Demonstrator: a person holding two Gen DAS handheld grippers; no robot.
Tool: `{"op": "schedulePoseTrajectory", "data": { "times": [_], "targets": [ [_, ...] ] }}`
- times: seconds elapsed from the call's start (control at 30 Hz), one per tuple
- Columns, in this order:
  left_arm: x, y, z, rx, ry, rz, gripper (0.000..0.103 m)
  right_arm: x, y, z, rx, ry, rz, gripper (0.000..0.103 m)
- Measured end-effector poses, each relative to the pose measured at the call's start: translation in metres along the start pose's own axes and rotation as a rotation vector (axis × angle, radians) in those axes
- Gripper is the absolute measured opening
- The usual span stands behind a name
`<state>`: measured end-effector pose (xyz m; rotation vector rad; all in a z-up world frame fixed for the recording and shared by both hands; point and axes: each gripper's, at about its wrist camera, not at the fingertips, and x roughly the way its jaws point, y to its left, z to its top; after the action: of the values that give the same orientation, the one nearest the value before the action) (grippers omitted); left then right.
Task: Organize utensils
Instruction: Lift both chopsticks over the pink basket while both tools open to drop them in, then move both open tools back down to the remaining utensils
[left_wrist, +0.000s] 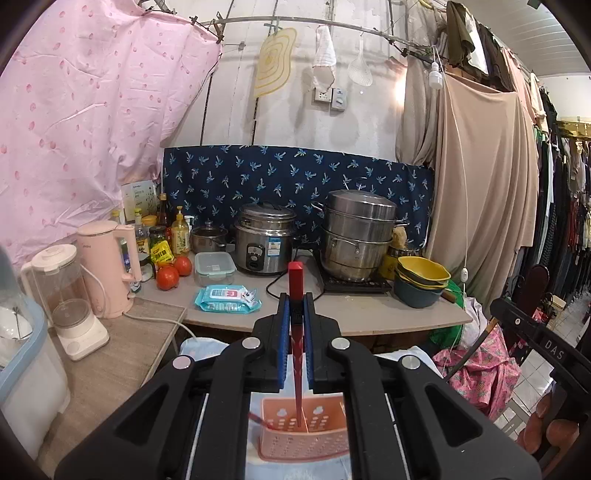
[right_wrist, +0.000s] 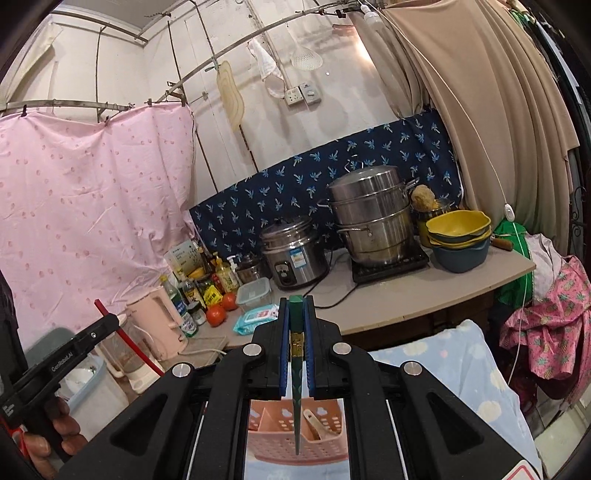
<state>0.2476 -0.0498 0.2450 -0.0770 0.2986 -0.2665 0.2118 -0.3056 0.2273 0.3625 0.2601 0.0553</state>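
A red chopstick (left_wrist: 296, 317) is clamped between the left gripper (left_wrist: 295, 314) fingers, its tip inside the pink basket (left_wrist: 288, 439). A green chopstick (right_wrist: 296, 347) is gripped likewise by the right gripper (right_wrist: 296, 317), tip over the basket.

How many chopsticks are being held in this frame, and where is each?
2. A red chopstick is clamped in the left gripper, tip down into the pink basket. A green chopstick is clamped in the right gripper, above the same basket. More may lie hidden inside it.

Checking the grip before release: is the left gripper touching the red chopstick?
Touching. The left wrist view shows the left gripper shut, with both blue pads pressed against the red chopstick.
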Motion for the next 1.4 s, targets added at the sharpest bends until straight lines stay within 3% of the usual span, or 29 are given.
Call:
{"op": "schedulePoseTrajectory", "data": {
  "times": [0.2,0.47,0.87,0.97,1.03,1.13,1.4],
  "targets": [
    [0.035,0.008,-0.006,-0.011,0.033,0.012,0.007,0.037,0.001,0.001,0.039,0.012,0.022,0.007],
    [0.069,0.016,-0.038,-0.018,0.119,0.018,0.007,0.078,-0.003,-0.044,0.025,0.124,-0.001,0.007],
    [0.088,0.024,-0.061,-0.04,0.18,0.033,0.007,0.1,-0.013,-0.079,0.022,0.214,-0.028,0.009],
    [0.088,0.025,-0.063,-0.044,0.186,0.047,0.012,0.098,-0.014,-0.082,0.024,0.212,-0.044,0.02],
    [0.086,0.027,-0.064,-0.049,0.183,0.057,0.026,0.095,-0.017,-0.081,0.037,0.204,-0.046,0.029],
    [0.08,0.029,-0.063,-0.054,0.169,0.071,0.038,0.088,-0.02,-0.079,0.05,0.193,-0.047,0.034],
    [0.056,0.031,-0.071,-0.067,0.178,0.072,0.038,0.058,-0.016,-0.086,0.027,0.192,-0.06,0.034]
  ]
}}
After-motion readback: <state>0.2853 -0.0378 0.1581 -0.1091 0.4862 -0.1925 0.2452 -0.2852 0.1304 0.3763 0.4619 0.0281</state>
